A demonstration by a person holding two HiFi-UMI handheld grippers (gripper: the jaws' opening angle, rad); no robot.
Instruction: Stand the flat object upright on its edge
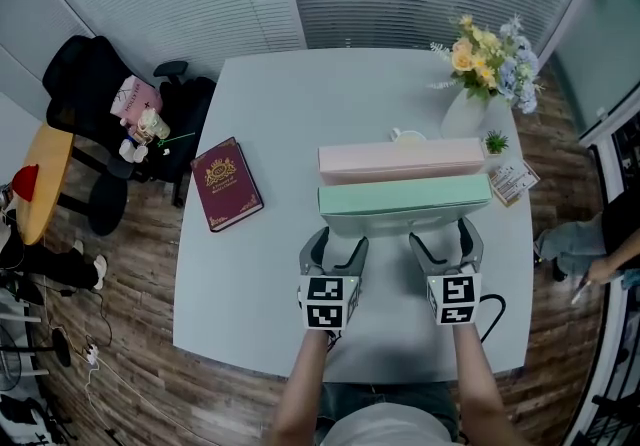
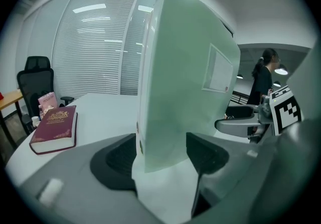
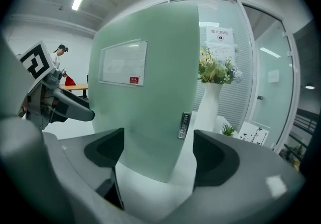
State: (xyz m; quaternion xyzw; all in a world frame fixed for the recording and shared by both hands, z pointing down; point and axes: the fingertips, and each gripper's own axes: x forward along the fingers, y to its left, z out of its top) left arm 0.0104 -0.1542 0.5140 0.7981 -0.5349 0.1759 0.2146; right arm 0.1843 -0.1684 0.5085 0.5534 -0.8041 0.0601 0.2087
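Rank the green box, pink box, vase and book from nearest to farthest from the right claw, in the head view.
1. Green box, at the right claw.
2. Pink box, just behind it.
3. Vase, back right.
4. Book, far left.

1. The right gripper [image 3: 158, 160] has its dark grey jaws wide apart, and neither pad presses on anything.
2. A pale green flat box [image 3: 145, 102] stands upright on the white desk [image 3: 150, 195] between the jaws, with a clear gap at the right pad.
3. Its broad face carries a white label with a small red mark, and its narrow edge bears a little metal tag.
4. The left gripper [image 3: 65, 107], with its marker cube, shows at the left, beside the box.
5. A white vase [image 3: 209, 107] of yellow and pale flowers stands behind on the right.
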